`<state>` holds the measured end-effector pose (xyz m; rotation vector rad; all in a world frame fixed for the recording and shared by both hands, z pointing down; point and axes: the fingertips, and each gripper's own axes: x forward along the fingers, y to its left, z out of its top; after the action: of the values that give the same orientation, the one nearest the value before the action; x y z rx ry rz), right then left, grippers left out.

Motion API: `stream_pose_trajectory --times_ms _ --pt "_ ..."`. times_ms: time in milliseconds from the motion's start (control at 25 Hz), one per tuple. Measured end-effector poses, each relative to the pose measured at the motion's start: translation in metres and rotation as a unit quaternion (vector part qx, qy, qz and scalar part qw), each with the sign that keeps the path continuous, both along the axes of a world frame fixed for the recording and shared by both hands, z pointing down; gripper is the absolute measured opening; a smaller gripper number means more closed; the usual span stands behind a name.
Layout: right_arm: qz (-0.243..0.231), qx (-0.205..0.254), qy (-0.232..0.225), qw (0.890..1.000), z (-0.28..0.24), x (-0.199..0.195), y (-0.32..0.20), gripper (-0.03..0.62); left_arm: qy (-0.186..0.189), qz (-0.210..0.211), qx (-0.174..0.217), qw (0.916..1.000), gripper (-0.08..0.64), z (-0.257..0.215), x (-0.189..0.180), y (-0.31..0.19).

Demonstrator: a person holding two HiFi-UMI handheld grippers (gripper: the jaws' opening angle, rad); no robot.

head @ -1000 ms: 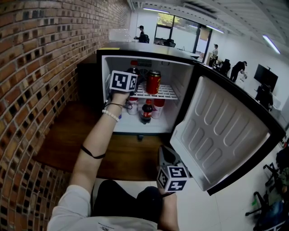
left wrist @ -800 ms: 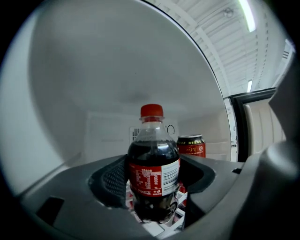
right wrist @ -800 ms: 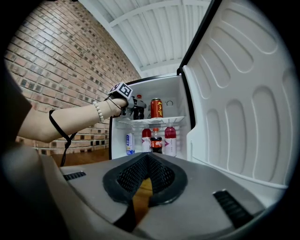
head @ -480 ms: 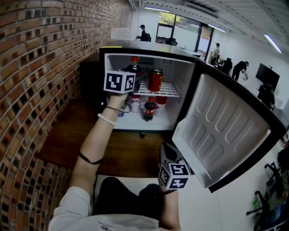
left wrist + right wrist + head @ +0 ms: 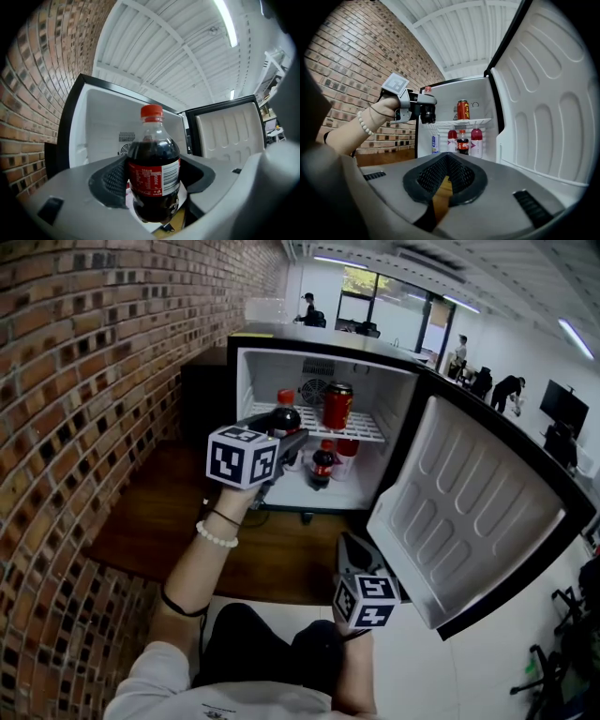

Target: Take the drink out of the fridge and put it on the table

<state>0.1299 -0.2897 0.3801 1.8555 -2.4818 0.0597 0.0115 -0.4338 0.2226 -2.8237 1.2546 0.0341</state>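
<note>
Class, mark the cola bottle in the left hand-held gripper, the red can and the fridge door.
cola bottle (image 5: pixel 153 171), left gripper view, on its label.
red can (image 5: pixel 337 407), head view, middle of its side.
fridge door (image 5: pixel 469 521), head view, inner white panel.

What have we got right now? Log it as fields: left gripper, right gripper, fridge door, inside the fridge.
left gripper: shut on cola bottle, held up in front of the fridge
right gripper: shut, empty, held low
fridge door: open wide
inside the fridge: red can on shelf; bottles below
</note>
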Motion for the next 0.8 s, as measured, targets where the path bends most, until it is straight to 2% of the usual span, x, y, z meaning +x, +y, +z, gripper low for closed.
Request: stream_pose_trajectory --times_ms 440,800 --pt "-0.008 -0.005 0.006 1.000 0.005 -0.011 0.000 0.012 -0.003 -0.006 -0.030 0.9995 0.308 0.088 -0.013 0.040" --pt "-0.012 -0.012 0.006 1.000 0.013 -0.014 -0.004 0.012 -0.001 -0.039 -0.061 0.9974 0.308 0.152 -0.040 0.047"
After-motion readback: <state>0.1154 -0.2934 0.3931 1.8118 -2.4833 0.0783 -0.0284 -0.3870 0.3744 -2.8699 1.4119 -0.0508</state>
